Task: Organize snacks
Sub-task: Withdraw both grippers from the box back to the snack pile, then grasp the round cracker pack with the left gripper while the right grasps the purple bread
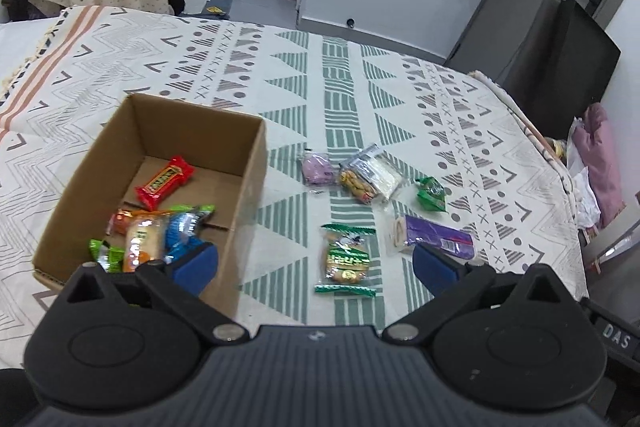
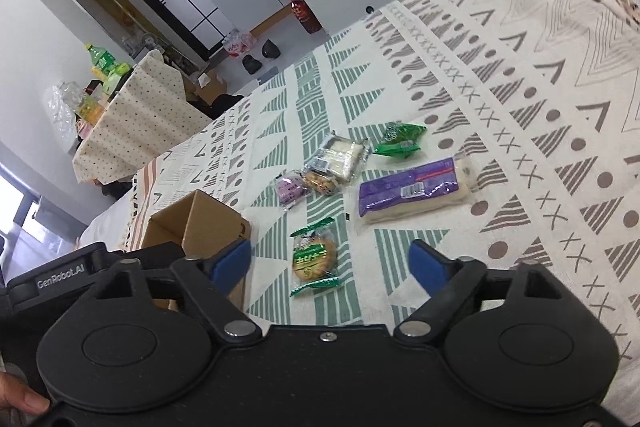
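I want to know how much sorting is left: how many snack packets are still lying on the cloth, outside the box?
5: a green-wrapped cracker nearest the grippers, a long purple pack, a small green packet, a clear pack, and a small purple one nearest the cardboard box.

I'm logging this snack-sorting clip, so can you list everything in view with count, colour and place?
cardboard box: 1, brown, open, left part of the patterned cloth
snacks in box: about five, red, orange, green, blue wrappers, on the box floor
cookie pack: 1, green and clear, on the cloth right of the box
purple wafer pack: 1, purple and white, right of the cookie pack
small green packet: 1, green, beyond the wafer pack
clear cracker pack: 1, silver and clear, mid cloth
lilac packet: 1, pale purple, touching the cracker pack
left gripper: 1, black with blue pads, open, empty
right gripper: 1, same colours, open, empty
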{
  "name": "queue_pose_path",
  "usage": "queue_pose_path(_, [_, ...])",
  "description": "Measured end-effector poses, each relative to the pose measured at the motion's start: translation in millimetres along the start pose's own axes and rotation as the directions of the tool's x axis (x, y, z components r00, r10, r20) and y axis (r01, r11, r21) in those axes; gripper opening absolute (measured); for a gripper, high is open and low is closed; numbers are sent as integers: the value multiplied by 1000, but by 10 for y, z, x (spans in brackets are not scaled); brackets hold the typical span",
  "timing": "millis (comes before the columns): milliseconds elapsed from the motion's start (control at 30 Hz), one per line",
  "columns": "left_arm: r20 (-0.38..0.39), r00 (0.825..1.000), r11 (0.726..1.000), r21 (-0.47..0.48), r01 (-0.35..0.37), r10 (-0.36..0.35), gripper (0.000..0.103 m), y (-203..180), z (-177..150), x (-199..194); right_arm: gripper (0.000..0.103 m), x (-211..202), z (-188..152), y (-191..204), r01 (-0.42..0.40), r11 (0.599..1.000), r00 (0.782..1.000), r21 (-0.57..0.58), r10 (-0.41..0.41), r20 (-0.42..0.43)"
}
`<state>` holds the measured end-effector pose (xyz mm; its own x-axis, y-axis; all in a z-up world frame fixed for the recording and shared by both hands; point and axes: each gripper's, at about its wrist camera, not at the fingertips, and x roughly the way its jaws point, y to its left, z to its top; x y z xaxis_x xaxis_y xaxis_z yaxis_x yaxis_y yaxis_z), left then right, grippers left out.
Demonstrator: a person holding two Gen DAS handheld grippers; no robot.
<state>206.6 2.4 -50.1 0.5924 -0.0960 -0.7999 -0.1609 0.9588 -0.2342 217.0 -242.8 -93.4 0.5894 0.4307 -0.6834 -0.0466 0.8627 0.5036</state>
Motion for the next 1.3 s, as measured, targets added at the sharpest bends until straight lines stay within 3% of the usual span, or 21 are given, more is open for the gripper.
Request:
queue_pose_path(100, [-5,1000,999,30,17,-16,103,-98,-8,51,80,53,12,-89,-7,1000,1000,27,7,0])
queue_pose_path(333, [-29,999,998,58,-17,19,102,-220,-8,241,78,202,50,-275,-13,996,1000,86,13,-9])
queue_pose_path(667, [-60,998,999,47,3,0,98,-306,26,580,73,517,145,-538,-24,981,999,194,31,-33])
queue_pose_path(1033, [-151,988,999,41,-9,15,68,-364,17,1093,72,937,283,-812,21,957,997,289,0,-74])
queue_pose_path(1133, [-166,986,999,46,-12,20,62,-373,12,1204,65,1043,293,-853,21,953,996,303,8,-93])
queue_pose_path(1300, [-196,980,999,40,-24,31,58,-364,31,1375,63,1145,328,-907,34,948,996,317,-5,-91])
